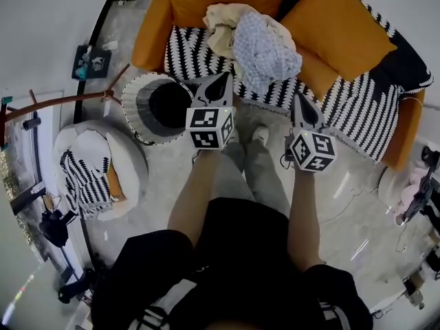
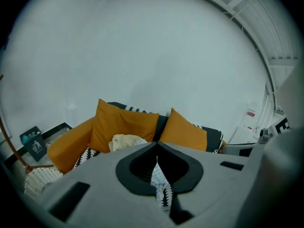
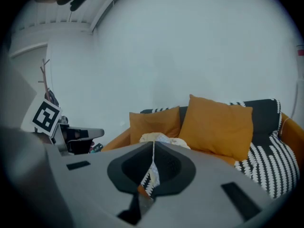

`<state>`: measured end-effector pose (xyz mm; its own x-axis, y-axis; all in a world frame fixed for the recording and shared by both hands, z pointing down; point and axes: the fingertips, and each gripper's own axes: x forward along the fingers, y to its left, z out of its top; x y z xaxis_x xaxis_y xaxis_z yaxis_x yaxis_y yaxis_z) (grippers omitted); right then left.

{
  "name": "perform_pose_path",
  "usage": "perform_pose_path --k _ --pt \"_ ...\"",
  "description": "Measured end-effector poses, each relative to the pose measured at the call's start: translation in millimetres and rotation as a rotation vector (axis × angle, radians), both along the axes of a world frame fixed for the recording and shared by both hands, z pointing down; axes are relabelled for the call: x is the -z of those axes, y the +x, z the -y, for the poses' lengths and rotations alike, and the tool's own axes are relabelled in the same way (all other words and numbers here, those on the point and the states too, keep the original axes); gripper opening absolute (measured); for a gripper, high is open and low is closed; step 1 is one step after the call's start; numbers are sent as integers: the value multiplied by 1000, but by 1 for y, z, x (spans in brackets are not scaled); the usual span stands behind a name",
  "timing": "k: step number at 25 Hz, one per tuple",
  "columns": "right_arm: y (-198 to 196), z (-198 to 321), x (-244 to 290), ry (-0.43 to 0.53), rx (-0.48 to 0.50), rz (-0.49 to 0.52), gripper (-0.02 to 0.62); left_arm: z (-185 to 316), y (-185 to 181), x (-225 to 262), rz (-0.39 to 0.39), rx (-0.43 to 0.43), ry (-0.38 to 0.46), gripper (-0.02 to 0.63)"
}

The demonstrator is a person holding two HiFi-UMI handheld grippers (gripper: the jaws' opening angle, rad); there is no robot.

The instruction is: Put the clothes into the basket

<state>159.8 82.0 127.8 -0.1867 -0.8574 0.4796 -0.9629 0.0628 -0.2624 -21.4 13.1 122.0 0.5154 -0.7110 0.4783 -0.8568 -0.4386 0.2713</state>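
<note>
Now, left claw (image 2: 157, 161): clenched, its jaws meeting in a thin seam with nothing between them.
Right claw (image 3: 153, 156): clenched as well, jaws pressed together and empty.
Left claw, place: centre of the head view (image 1: 222, 81), above its marker cube, tip at the sofa's front edge.
Right claw, place: right of centre in the head view (image 1: 301, 102), a little lower in the frame than the left, tip also at the sofa's front edge.
Clothes (image 1: 253, 41): a heap of cream cloth with a blue-white checked piece on top. It sits on the sofa seat, upper centre of the head view, beyond both tips and apart from them, up and right of the left claw and up and left of the right.
Clothes from the claws: in the left gripper view the cream cloth shows just over the jaw housing, left of the seam. In the right gripper view it sits right above the seam.
Basket (image 1: 135, 107): round white wicker, dark inside, on the floor just left of the left claw, by the sofa's left arm.
Sofa (image 1: 152, 29): orange, with two orange cushions (image 1: 344, 33) and a black-and-white throw (image 1: 364, 108) across the seat.
Person: legs and shoes between the two claws, bare forearms behind the cubes.
Pouf (image 1: 134, 163): white, at mid left of the head view, holding a patterned cushion.
</note>
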Motion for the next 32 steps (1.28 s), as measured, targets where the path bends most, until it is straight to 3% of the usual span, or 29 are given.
perform_pose_path --k 8,15,27,28,29,30,32 --pt "-23 13 -88 -88 108 -8 14 11 28 -87 -11 -36 -30 8" --pt "-15 26 -165 -127 96 -1 14 30 40 -157 36 -60 -28 8" --pt "22 51 -251 -146 15 -7 20 66 47 -247 98 -93 -40 11" --pt "24 54 -255 -149 13 -3 41 69 49 -252 97 -100 -43 11" --pt "26 56 -259 -155 12 3 104 71 52 -257 94 -109 -49 30" --pt "28 59 -263 -164 11 10 168 73 56 -261 90 -119 -57 95" --pt "34 63 -270 -182 6 10 210 78 63 -269 86 -143 -79 191"
